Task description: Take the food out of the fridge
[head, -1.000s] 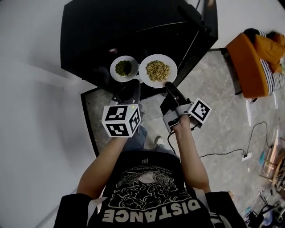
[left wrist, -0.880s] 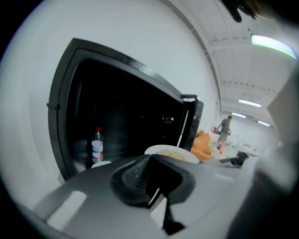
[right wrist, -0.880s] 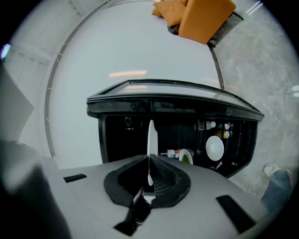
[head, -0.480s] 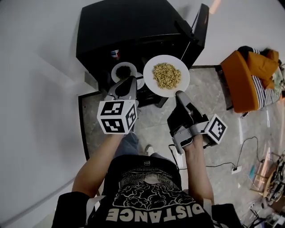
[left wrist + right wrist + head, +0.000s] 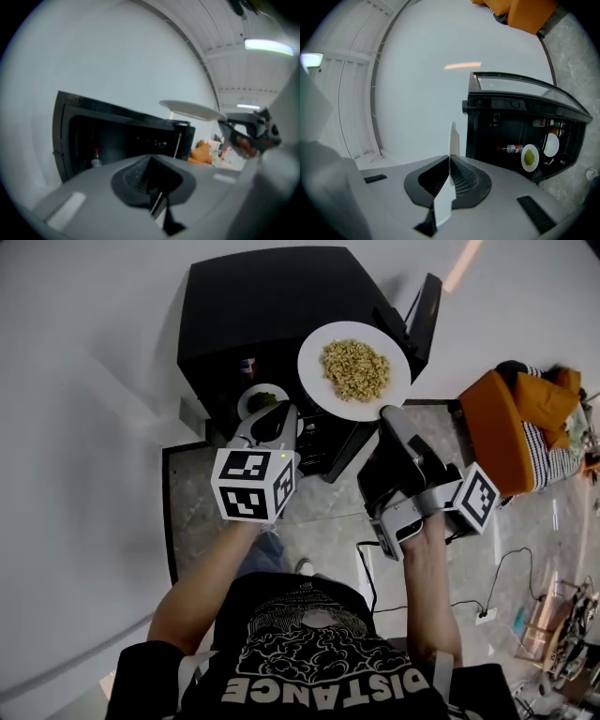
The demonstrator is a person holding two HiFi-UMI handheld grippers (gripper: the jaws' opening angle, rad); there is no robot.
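My right gripper (image 5: 389,413) is shut on the near rim of a large white plate of yellowish food (image 5: 354,369) and holds it level, above and in front of the black mini fridge (image 5: 272,306). In the right gripper view that rim shows edge-on between the jaws (image 5: 451,173). A small plate of green food (image 5: 262,401) stays inside the open fridge (image 5: 529,157). My left gripper (image 5: 270,423) hovers in front of that small plate, jaws together with nothing between them (image 5: 157,201). The left gripper view shows the raised plate (image 5: 190,110) and my right gripper (image 5: 248,133).
The fridge door (image 5: 424,315) stands open to the right. A small bottle with a red cap (image 5: 96,159) stands inside the fridge. An orange seat with cloth (image 5: 511,418) is at the right. A cable (image 5: 487,587) runs across the stone floor.
The right gripper has lifted the large plate up out of the fridge, closer to the head camera. The left gripper rose a little. The green plate stayed in place.
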